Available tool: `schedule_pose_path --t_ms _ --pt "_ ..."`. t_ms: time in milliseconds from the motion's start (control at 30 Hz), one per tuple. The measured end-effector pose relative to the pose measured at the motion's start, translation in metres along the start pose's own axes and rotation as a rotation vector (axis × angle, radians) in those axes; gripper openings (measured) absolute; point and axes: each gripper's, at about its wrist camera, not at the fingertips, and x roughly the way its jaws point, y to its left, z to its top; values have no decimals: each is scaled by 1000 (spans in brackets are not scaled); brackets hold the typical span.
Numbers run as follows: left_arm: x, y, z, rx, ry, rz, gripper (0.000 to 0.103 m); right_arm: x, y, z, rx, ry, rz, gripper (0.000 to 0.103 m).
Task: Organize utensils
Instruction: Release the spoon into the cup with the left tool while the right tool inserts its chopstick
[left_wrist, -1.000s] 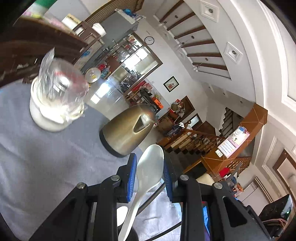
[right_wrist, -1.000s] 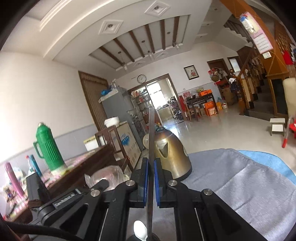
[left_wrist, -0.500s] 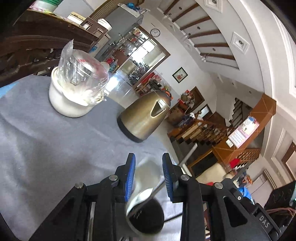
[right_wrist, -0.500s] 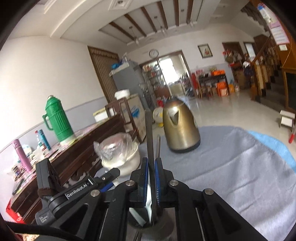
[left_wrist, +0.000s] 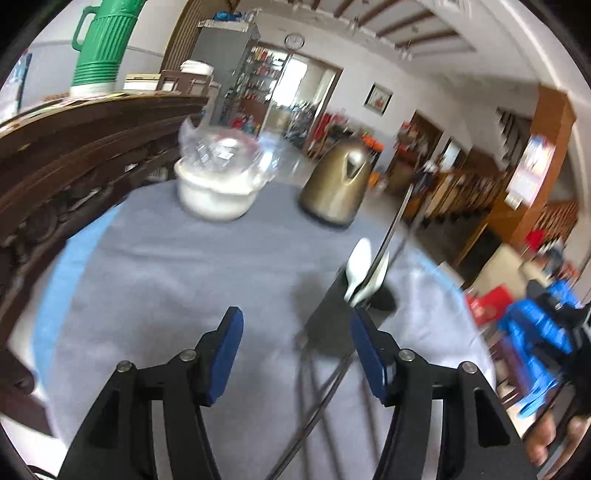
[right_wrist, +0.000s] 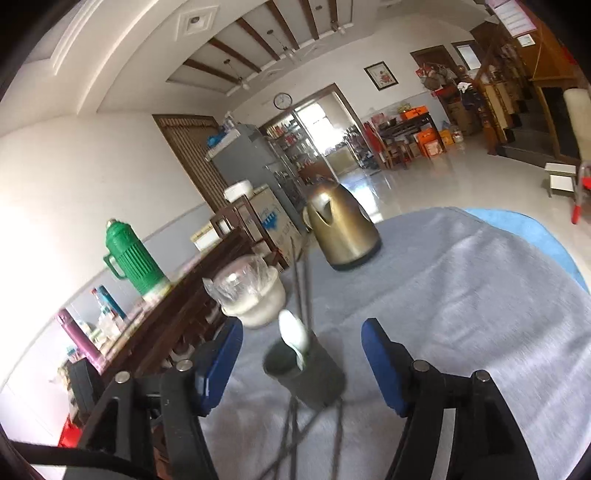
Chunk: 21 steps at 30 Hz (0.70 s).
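Observation:
A dark utensil holder (right_wrist: 304, 376) stands on the grey tablecloth; it also shows in the left wrist view (left_wrist: 332, 317). White spoons (left_wrist: 360, 267) and thin dark chopsticks (left_wrist: 393, 229) stick out of it; the spoon (right_wrist: 293, 330) and chopsticks (right_wrist: 301, 284) also show in the right wrist view. My left gripper (left_wrist: 297, 350) is open and empty, just left of the holder. My right gripper (right_wrist: 303, 363) is open and empty, its jaws either side of the holder, not touching it.
A brass-coloured kettle (left_wrist: 338, 184) and a white bowl with a plastic-wrapped glass lid (left_wrist: 218, 184) stand at the far side of the grey tablecloth (left_wrist: 166, 288). A dark wooden sideboard (left_wrist: 74, 155) with a green thermos (left_wrist: 101, 44) runs along the left. The other gripper (left_wrist: 535, 339) shows at right.
Both grippers opened and pulled back. The white spoon left my left gripper and the chopstick left my right gripper; both now stand in the holder.

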Motion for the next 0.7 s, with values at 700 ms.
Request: schedule_pose_path --t_ms 700 --pt "6 9 -104 183 383 66 47 30 -39 -81 25 348 -99 39"
